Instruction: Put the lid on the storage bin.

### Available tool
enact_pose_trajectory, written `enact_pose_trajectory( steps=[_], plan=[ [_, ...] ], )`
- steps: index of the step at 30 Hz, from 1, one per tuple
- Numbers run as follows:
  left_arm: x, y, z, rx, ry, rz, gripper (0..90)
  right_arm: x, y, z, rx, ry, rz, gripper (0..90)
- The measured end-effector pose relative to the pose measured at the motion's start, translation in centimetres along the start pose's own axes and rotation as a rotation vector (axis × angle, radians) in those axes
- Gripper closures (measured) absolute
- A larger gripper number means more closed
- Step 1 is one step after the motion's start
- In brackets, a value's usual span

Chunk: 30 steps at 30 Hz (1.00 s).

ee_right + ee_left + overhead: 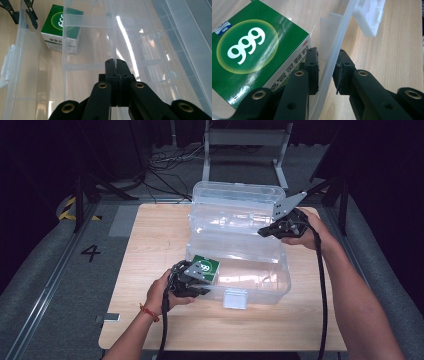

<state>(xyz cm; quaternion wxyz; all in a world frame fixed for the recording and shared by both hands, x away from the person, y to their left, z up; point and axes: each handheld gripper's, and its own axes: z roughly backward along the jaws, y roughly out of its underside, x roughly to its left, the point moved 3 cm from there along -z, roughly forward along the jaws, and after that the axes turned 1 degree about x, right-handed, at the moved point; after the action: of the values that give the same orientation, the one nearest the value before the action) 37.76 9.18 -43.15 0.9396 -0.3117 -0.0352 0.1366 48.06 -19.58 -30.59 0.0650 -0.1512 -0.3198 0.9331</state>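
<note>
Here, the left tool (325, 72) pinches the clear box's front wall (337, 50) beside the green carton (252, 52), while the right tool (115, 65) is pressed together.

Open clear plastic box (250, 255), green carton (206, 268) inside

The storage box (240, 245) is clear, glossy plastic with a milky white latch (369, 15). The medicine carton (249, 52) is shiny green and white printed cardboard. The tabletop (150, 265) is pale, smooth wood-grain laminate. Each claw, left (325, 72) and right (116, 75), is matt black plastic with brass-coloured rivets.
</note>
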Motion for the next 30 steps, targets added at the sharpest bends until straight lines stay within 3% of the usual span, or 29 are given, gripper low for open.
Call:
enact_pose_trajectory(
  steps=[9, 30],
  plan=[
    [-0.1, 0.0, 0.0, 0.001, -0.007, 0.013, 75.2, 1.0, 0.0, 0.3, -0.012, -0.001, 0.008, 89.9],
    [-0.1, 0.0, 0.0, 0.006, -0.017, -0.010, 74.8, 2.8, 0.2, 0.8, -0.016, 0.004, 0.036, 89.9]
  ],
)
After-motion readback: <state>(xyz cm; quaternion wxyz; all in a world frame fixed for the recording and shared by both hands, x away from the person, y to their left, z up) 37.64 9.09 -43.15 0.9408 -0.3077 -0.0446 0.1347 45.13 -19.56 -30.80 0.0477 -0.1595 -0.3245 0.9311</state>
